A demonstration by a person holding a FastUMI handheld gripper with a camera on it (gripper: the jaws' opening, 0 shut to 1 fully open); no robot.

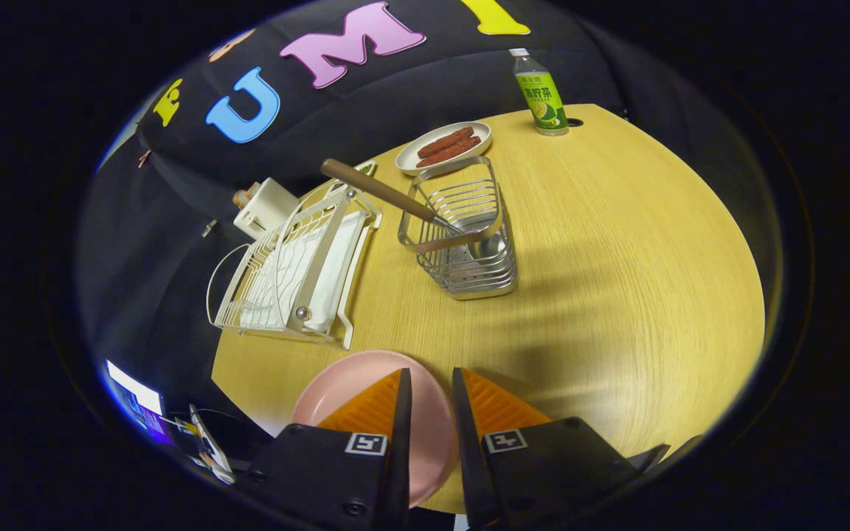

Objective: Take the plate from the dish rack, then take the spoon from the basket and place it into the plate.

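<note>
- Gripper [431,383]: I see its two fingers nearly together, a narrow gap between them, nothing clamped; they hang over the near table edge.
- Pink plate [344,383]: already out of the rack, flat on the table under and between my fingers, partly covered by them. I judge it rigid, glazed and slick, chip-prone; no need to touch it now.
- Spoon [384,193]: standing tilted in the wire basket [469,243], well beyond my fingers. Brown handle leans out over the basket's rim toward the dish rack; metal bowl sits down inside.
- Handling, my judgement: light and stiff; the handle looks like wood, less slippery than the steel neck. I would take it on the handle, above the rim, and lift along its tilt so the bowl does not snag the wires.
- Dish rack [292,273]: white wire, beside the basket, no plate in it.
- Oval dish of sausages [443,147]: just behind the basket.
- Green drink bottle [541,92]: upright at the far table edge.
- Table [617,295]: pale wood grain, rounded, smooth, with soft shadows.
- Room: black cloth booth wall behind; a lit screen [133,402] low beside the table.
</note>
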